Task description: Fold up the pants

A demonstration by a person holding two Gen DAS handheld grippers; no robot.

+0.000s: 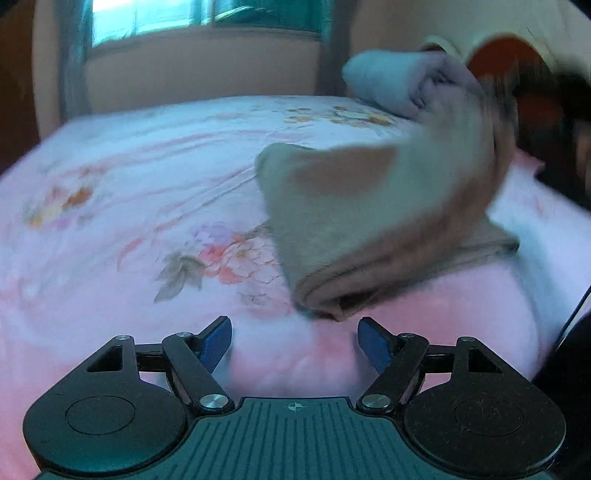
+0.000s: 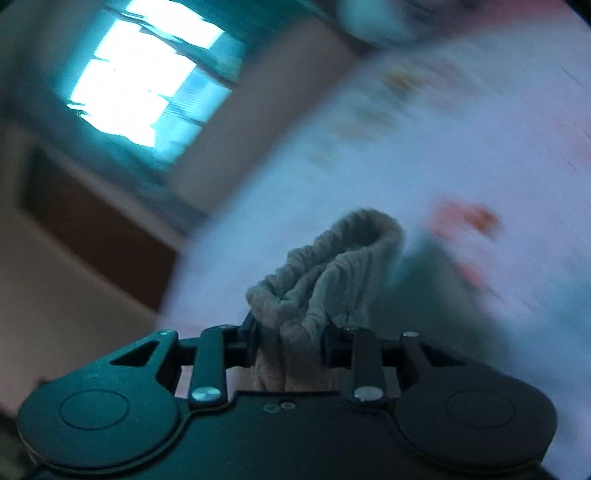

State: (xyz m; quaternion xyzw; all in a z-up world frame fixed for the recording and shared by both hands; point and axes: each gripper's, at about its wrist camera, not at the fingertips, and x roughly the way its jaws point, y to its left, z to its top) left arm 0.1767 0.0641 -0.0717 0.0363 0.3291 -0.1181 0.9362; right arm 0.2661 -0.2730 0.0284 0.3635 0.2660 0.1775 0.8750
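The tan pants (image 1: 369, 221) lie partly folded on the pink floral bed sheet (image 1: 147, 184), with one part lifted up and to the right, blurred by motion. My left gripper (image 1: 293, 341) is open and empty, just in front of the pants' near folded edge. My right gripper (image 2: 291, 339) is shut on a bunched end of the pants (image 2: 332, 266), held above the bed; this view is tilted and blurred.
A rolled grey-blue blanket (image 1: 391, 81) lies at the far right of the bed. A window (image 1: 199, 18) and a beige wall stand behind the bed. A person's orange sleeve (image 1: 509, 62) shows at the upper right.
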